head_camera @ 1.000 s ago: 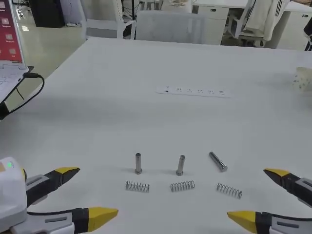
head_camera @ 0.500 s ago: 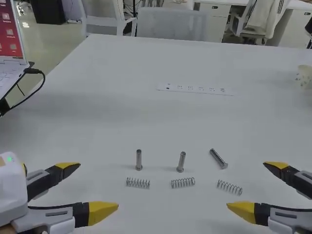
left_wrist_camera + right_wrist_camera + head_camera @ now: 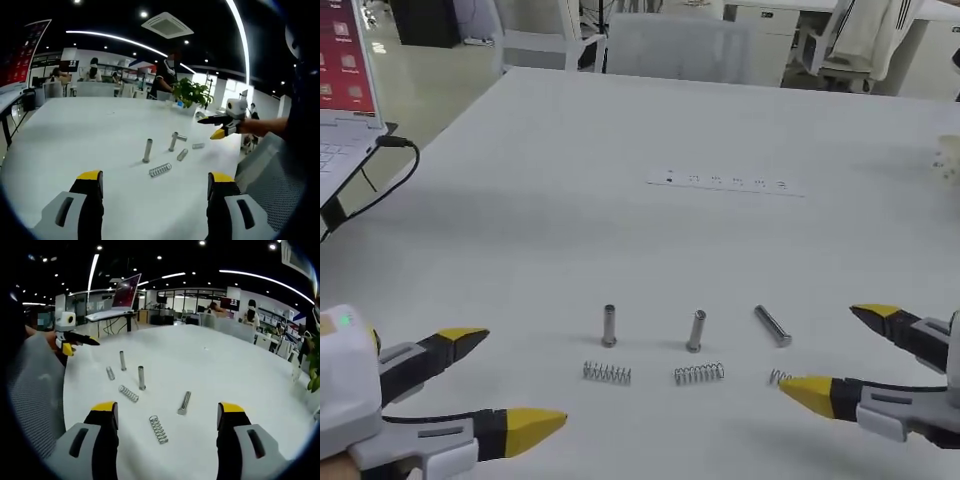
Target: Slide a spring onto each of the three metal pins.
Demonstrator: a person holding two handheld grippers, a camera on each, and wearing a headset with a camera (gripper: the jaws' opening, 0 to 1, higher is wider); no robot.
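Both grippers hang low over the white table (image 3: 620,230) with nothing in them. At the lower left of the head view, the left gripper (image 3: 525,377) has its yellow-tipped jaws wide apart. At the lower right, the right gripper (image 3: 816,347) is wide apart too, and its near jaw tip hides part of the right spring (image 3: 158,429).

The left spring (image 3: 607,373) and middle spring (image 3: 699,374) lie flat in the lower middle. Just behind them the left pin (image 3: 609,325) and middle pin (image 3: 696,330) stand up. The right pin (image 3: 772,326) lies on its side.

A bump from a jaw could knock a standing pin over. The lying pin could roll away when touched. A spring pinched too hard could pop out and skip off.
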